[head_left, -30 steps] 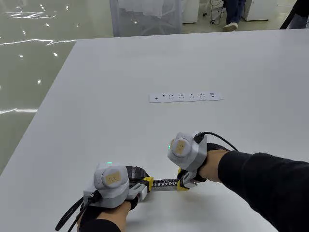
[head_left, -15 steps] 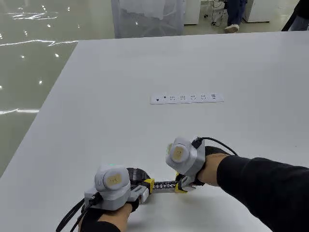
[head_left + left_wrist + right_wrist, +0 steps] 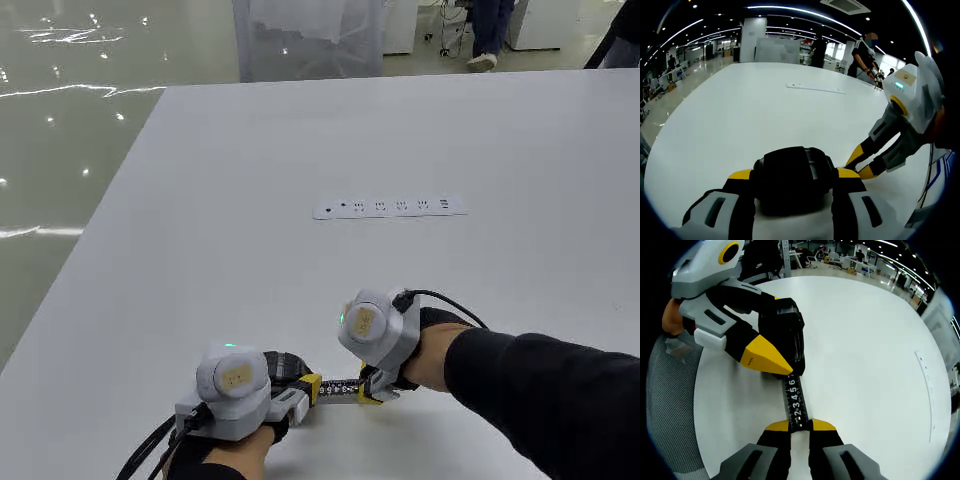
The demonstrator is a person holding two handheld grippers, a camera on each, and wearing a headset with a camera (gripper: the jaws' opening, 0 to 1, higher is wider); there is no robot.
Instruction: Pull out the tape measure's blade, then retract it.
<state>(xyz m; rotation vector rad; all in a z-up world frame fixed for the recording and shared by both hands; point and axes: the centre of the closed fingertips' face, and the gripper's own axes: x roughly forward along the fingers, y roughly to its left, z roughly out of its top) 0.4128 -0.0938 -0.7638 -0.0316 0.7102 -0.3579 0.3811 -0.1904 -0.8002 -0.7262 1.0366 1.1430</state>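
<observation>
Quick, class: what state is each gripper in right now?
Left gripper: shut on the tape measure's case.
Right gripper: shut on the end of the blade, which is pulled out a short way.

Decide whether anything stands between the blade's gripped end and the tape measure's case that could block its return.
Nothing visible does. The right gripper pinches the blade, whose short exposed run lies straight over bare table to the tape measure's case, held by the left gripper. The power strip lies well away.

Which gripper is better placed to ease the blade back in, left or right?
Probably right: the right gripper pinches the blade end, while the left gripper clamps the case.
</observation>
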